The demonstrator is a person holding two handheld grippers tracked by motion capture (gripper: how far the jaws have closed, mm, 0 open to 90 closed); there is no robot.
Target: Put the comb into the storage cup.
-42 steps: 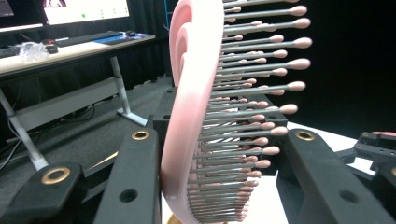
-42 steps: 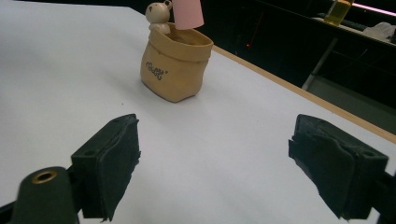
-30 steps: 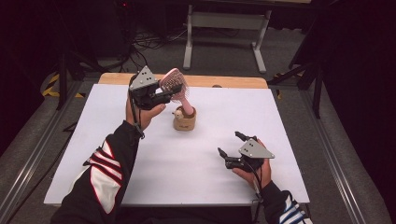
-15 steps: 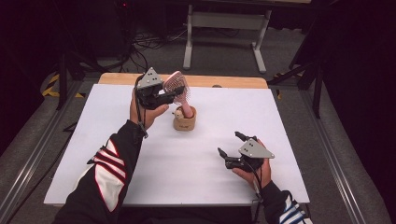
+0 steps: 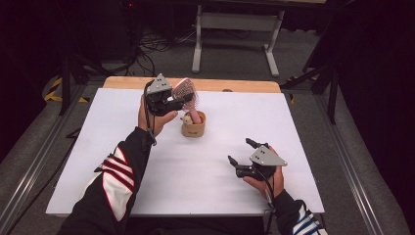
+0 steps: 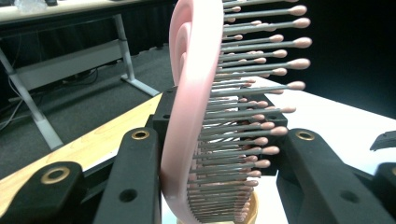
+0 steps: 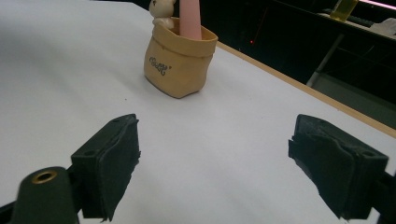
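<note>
Hairbrush [image 5: 186, 93], pink, stands with its handle in the tan holder [image 5: 194, 128] near the bench's [image 5: 98, 147] far middle; our left claw [image 5: 182, 99] is clamped on its head. Nearer, at right, our right claw [image 5: 241, 152] rests spread apart.

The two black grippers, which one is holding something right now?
The left gripper, by the table's far edge: it is shut on the pink hairbrush whose handle stands in the tan pouch-shaped holder. The right gripper sits open and empty.

Left gripper [image 5: 182, 100] clamped, right gripper [image 5: 241, 152] wide.
</note>
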